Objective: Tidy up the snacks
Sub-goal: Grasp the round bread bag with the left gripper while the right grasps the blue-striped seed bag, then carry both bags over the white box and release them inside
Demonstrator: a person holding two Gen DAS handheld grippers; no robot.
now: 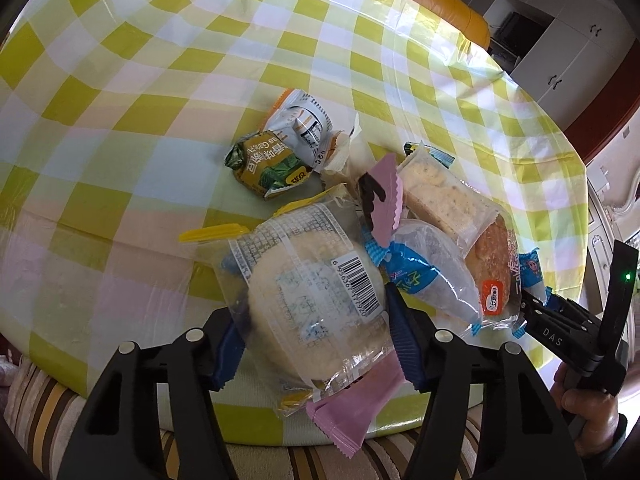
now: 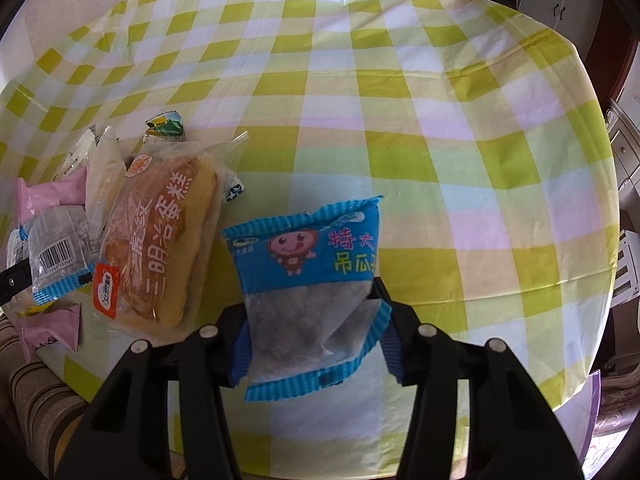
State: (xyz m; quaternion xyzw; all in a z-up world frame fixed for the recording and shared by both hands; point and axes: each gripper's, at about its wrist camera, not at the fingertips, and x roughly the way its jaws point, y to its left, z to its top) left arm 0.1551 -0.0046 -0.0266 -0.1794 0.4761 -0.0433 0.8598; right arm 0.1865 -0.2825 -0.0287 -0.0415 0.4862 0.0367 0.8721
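- On the near left of the desk (image 1: pixel 120 128), the left tongs (image 1: pixel 316 320) are closed about the round bun in a clear wrapper (image 1: pixel 316 300), blue pads pressing its two sides; the bun looks soft and light, so it would likely squash under a hard squeeze, and the film looks slippery.
- Under it lies a pink sachet (image 1: pixel 352 416), flat and thin, overhanging the desk's near edge; best pinched at a crimped end, I judge.
- Further back sit a brown-and-green packet (image 1: pixel 268 164) and a crumpled white one (image 1: pixel 304 124), both small and probably light.
- To their right a cracker pack (image 1: pixel 444 196) lies on top of the tiger-striped sandwich cake (image 2: pixel 160 244); crackers break easily, so a broad, gentle hold seems wise.
- At the right, the right tongs (image 2: pixel 316 340) grip the lower half of a blue seed packet (image 2: pixel 312 276), held clear of the heap; it looks limp and light.
- The desk wears a glossy yellow-green checked plastic cloth with creases; its right half is bare.
- Beyond are an orange chair (image 1: pixel 452 4) and white cupboards (image 1: pixel 560 40); striped upholstery (image 1: pixel 36 412) shows below.
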